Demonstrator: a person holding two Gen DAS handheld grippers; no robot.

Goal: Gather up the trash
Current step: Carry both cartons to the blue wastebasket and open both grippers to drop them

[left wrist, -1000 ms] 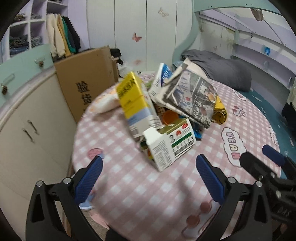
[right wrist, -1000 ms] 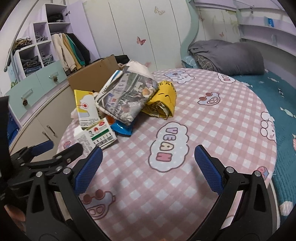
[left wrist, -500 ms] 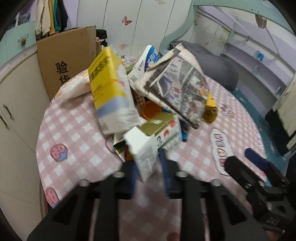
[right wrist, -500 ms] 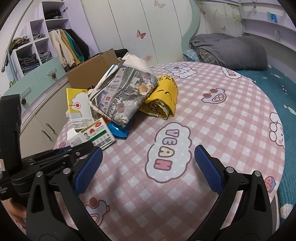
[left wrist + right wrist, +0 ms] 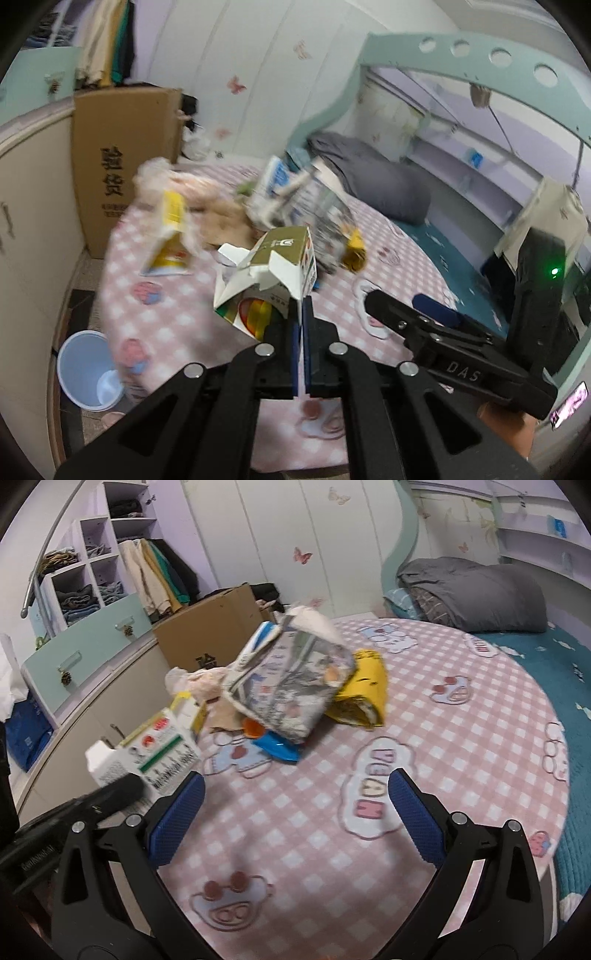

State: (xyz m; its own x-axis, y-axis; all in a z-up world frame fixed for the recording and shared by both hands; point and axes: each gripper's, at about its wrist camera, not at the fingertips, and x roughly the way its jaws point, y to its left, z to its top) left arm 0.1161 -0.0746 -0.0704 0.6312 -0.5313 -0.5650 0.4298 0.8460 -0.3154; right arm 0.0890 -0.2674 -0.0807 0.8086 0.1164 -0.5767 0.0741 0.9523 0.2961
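Note:
My left gripper [image 5: 302, 306] is shut on the thin edge of a white and green carton [image 5: 273, 266] with a torn-open top, held up off the pink checked bedspread [image 5: 177, 332]. The right wrist view shows the same carton [image 5: 147, 753] at the left, with a left fingertip [image 5: 118, 792] against it. My right gripper [image 5: 295, 779] stands open over the bedspread with nothing between its fingers. Behind the carton lies the trash pile: a folded newspaper [image 5: 291, 686], a yellow bag [image 5: 362, 694], a blue wrapper [image 5: 277, 747] and a yellow carton [image 5: 170, 236] tipped on its side.
A pale blue bin [image 5: 86, 369] stands on the floor at the bed's left edge. A cardboard box [image 5: 122, 158] stands against the cabinets behind the pile. A grey duvet [image 5: 476, 594] lies at the far end of the bed.
My left gripper went from wide open to shut on the white and green carton and raised it off the bed. The yellow carton tipped over. The right gripper stayed open.

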